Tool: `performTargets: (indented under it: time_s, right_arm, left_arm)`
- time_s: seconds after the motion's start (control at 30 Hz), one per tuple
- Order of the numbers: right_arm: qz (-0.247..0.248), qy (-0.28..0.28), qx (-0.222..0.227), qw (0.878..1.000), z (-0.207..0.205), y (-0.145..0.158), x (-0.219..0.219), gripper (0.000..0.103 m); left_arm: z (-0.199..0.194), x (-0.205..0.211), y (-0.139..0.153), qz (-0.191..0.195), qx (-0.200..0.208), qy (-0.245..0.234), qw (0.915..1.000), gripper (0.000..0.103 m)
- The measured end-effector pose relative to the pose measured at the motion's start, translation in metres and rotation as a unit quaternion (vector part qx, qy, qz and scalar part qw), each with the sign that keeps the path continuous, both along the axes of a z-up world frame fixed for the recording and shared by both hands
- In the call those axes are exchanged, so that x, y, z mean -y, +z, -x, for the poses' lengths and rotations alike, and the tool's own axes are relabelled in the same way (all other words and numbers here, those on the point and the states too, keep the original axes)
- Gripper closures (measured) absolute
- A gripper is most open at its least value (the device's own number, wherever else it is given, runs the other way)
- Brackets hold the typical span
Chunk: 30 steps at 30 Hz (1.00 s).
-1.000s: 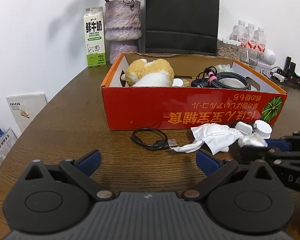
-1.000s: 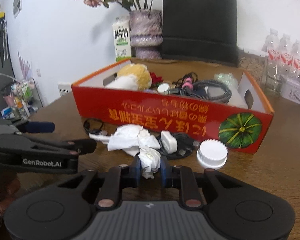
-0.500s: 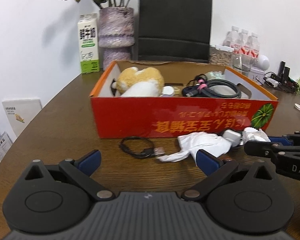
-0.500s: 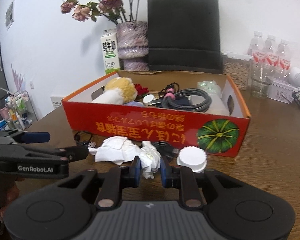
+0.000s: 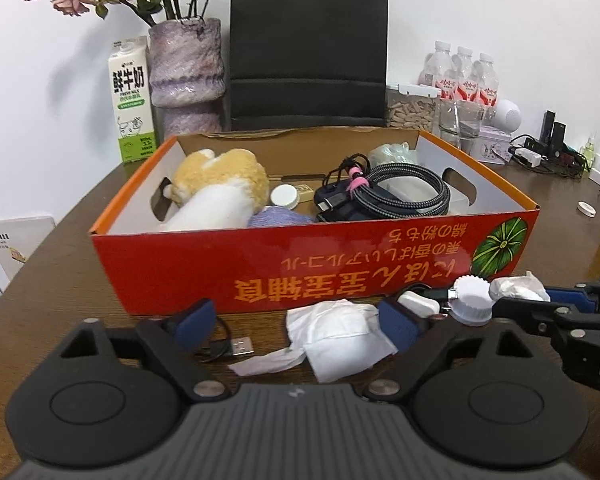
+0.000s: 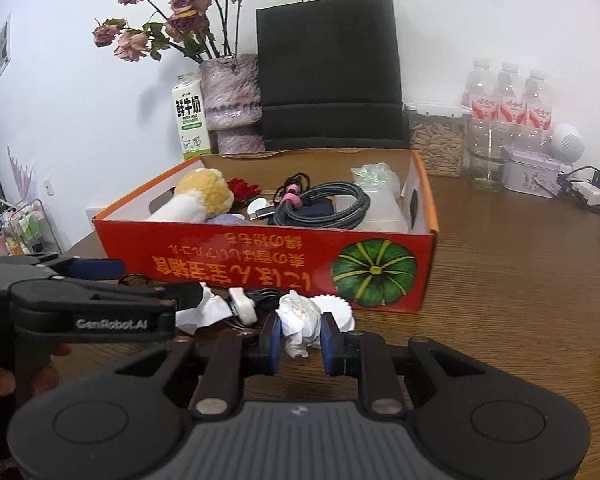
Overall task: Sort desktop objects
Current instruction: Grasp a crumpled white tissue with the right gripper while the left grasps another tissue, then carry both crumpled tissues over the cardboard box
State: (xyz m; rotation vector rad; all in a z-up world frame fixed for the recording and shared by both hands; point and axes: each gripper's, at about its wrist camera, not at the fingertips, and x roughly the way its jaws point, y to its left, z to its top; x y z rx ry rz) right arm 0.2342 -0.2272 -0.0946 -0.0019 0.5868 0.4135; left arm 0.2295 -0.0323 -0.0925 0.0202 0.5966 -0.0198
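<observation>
A flat white tissue (image 5: 340, 340) lies on the brown table in front of the red cardboard box (image 5: 300, 264). My left gripper (image 5: 296, 324) straddles it with jaws closing. The right pad reaches the tissue's edge, the left pad is apart from it, near a black USB cable (image 5: 224, 346). My right gripper (image 6: 300, 346) is shut on a crumpled white paper ball (image 6: 300, 322), just above the table. Beside it lie a white ribbed cap (image 6: 338, 314) and a white charger plug (image 6: 242, 304). The box (image 6: 260, 256) holds a plush toy (image 5: 220, 192) and coiled cables (image 5: 404, 196).
Behind the box stand a milk carton (image 5: 132, 100), a purple vase (image 5: 188, 76) with dried flowers, a black paper bag (image 5: 308, 52), a jar of nuts (image 6: 436, 140), a glass (image 6: 490, 160) and water bottles (image 5: 464, 76). Chargers and cords (image 5: 540, 152) crowd the far right.
Both grippers moved toward the box, which now looks larger. The left jaws narrowed around the tissue. The right gripper kept its hold on the paper ball.
</observation>
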Motion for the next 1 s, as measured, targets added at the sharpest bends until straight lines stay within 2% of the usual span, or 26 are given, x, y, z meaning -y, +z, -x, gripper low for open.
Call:
performTargets:
  time_s: [0.17,0.23,0.3,0.33,0.4,1.0]
  right_arm:
    - [-0.002,-0.002,0.0,1.0,0.0,0.0,0.005,0.084]
    - [-0.002,0.0,0.0,1.0,0.0,0.0,0.004,0.084]
    - [-0.001,0.002,0.001,1.0,0.001,0.0,0.003,0.084]
    - [0.0,0.002,0.001,1.0,0.002,0.0,0.003,0.084]
    - [0.002,0.003,0.0,1.0,0.002,-0.001,0.002,0.084]
    - [0.005,0.005,0.008,1.0,0.006,-0.001,-0.001,0.084]
  left_arm:
    - [-0.004,-0.001,-0.007,0.022,-0.019,-0.016,0.9995,0.045]
    - [-0.005,-0.004,-0.01,0.037,-0.029,-0.023,0.9986,0.061]
    - [-0.004,-0.006,-0.012,0.047,-0.031,-0.026,0.9981,0.07]
    - [-0.004,-0.007,-0.012,0.048,-0.031,-0.027,0.998,0.078]
    - [-0.003,-0.008,-0.012,0.056,-0.031,-0.031,0.9975,0.084]
    - [0.012,-0.011,-0.008,0.049,-0.008,-0.023,0.9985,0.086]
